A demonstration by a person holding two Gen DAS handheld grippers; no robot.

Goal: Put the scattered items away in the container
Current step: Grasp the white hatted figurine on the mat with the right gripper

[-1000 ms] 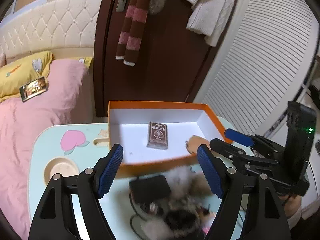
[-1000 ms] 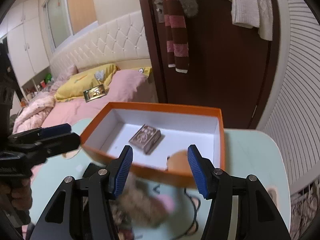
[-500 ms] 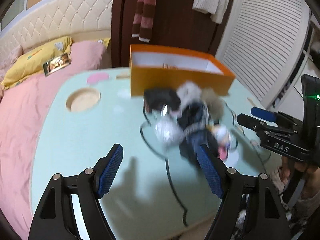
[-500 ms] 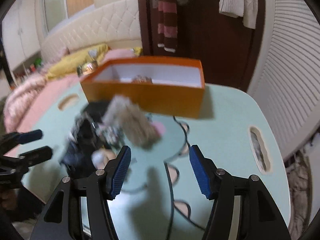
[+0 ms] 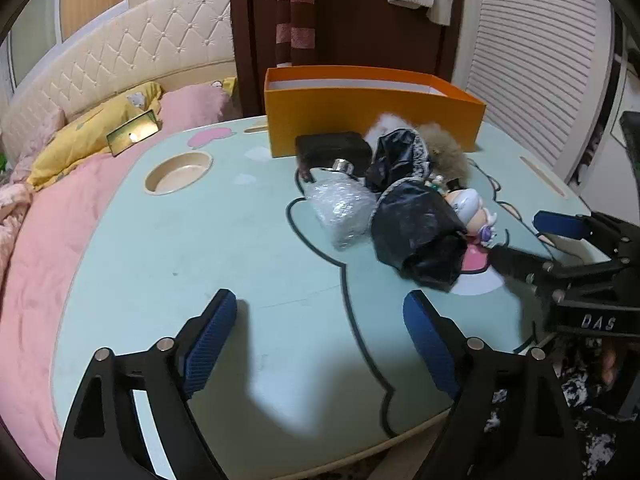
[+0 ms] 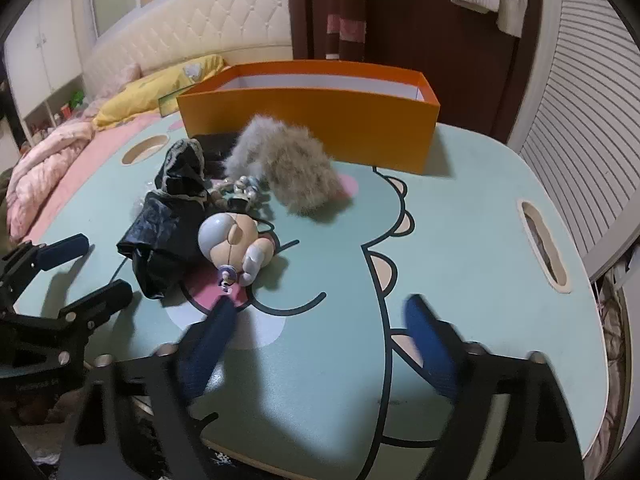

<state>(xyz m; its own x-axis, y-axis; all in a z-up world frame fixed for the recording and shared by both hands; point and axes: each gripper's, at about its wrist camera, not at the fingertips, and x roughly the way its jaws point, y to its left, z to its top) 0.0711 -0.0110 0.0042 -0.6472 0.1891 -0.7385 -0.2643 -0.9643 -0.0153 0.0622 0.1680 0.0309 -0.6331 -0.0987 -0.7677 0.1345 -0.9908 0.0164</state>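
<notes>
Both grippers, left and right, fingers wide apart, empty. Pile mid-frame tangled: lifting bag risks dragging doll off bench, short of box.

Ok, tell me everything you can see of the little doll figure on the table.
The doll figure is small, glossy and plastic-looking: a big round head with pale grey-lilac hair and peach skin, and a tiny purple-and-white piece at its near end. It lies on its side on the table, over the pink printed patch, not upright. Its far-left side rests against the crumpled black plastic bag; the beaded trinket lies just behind it. The furry pompom is farther back, apart. Neither tool touches it.
</notes>
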